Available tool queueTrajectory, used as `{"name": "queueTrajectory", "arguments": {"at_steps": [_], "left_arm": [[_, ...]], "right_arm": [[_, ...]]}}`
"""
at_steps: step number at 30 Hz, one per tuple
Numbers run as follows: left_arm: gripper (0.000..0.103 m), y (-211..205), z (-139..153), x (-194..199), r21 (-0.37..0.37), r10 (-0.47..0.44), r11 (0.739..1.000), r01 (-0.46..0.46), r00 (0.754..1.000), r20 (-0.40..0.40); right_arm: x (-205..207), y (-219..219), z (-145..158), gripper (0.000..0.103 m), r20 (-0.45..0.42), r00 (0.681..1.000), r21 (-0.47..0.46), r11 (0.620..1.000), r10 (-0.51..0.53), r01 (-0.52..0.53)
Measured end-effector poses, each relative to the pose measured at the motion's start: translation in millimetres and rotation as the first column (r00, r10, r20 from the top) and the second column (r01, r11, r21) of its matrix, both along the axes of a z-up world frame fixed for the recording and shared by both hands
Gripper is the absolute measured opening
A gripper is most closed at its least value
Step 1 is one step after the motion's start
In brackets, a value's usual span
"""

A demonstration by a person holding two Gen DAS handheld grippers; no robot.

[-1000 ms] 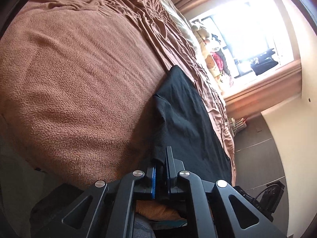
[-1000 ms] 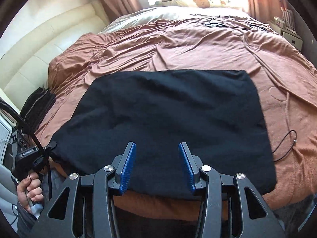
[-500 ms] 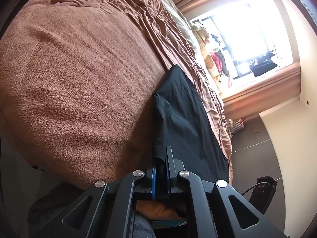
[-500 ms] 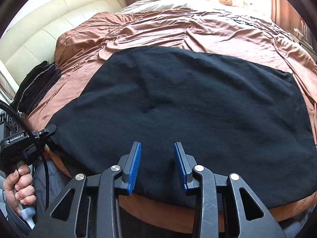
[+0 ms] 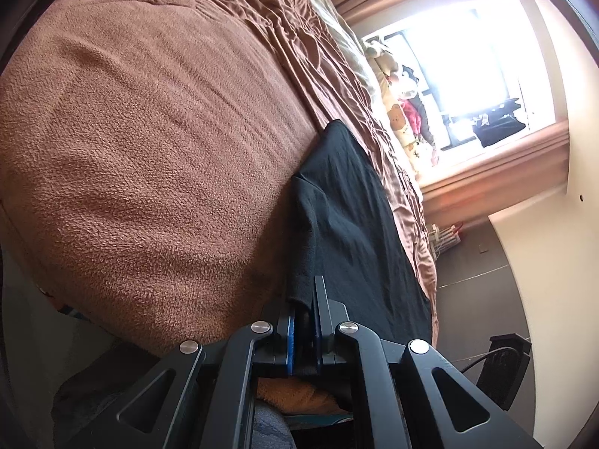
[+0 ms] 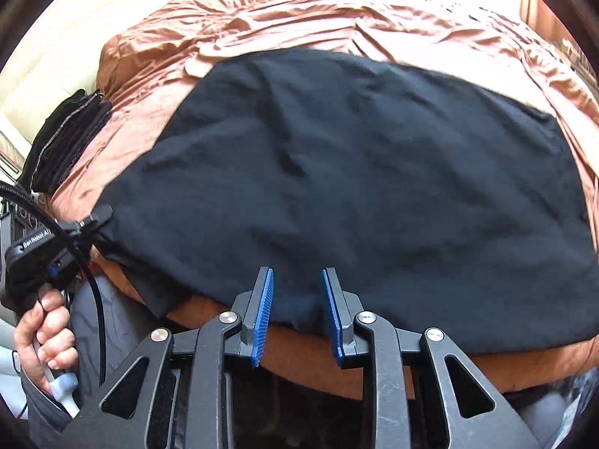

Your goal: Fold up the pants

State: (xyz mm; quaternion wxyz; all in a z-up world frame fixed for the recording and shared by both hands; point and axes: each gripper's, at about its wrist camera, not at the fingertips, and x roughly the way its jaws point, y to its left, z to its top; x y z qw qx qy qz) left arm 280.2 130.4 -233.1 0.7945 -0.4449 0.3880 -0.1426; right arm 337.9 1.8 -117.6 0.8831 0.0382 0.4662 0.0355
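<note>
One pair of black pants (image 6: 355, 187) lies on one bed (image 6: 299, 18). Left claw (image 5: 304, 331) pinches its corner; right claw (image 6: 297, 299), closing, straddles the hem with a gap.

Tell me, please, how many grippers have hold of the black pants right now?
1. The left gripper is shut on the pants' near corner. The right gripper straddles the near edge, its jaws closing but the pads not yet pressing.
</note>
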Motion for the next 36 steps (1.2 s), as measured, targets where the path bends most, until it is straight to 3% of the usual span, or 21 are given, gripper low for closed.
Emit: {"name": "queueTrajectory", "arguments": {"at_steps": [36], "left_arm": [[0.008, 1, 1, -2, -0.002, 0.03, 1.0, -0.03, 0.999, -0.022]], "right_arm": [[188, -43, -20, 0.021, -0.018, 0.993, -0.085, 0.99, -0.118, 0.116]]}}
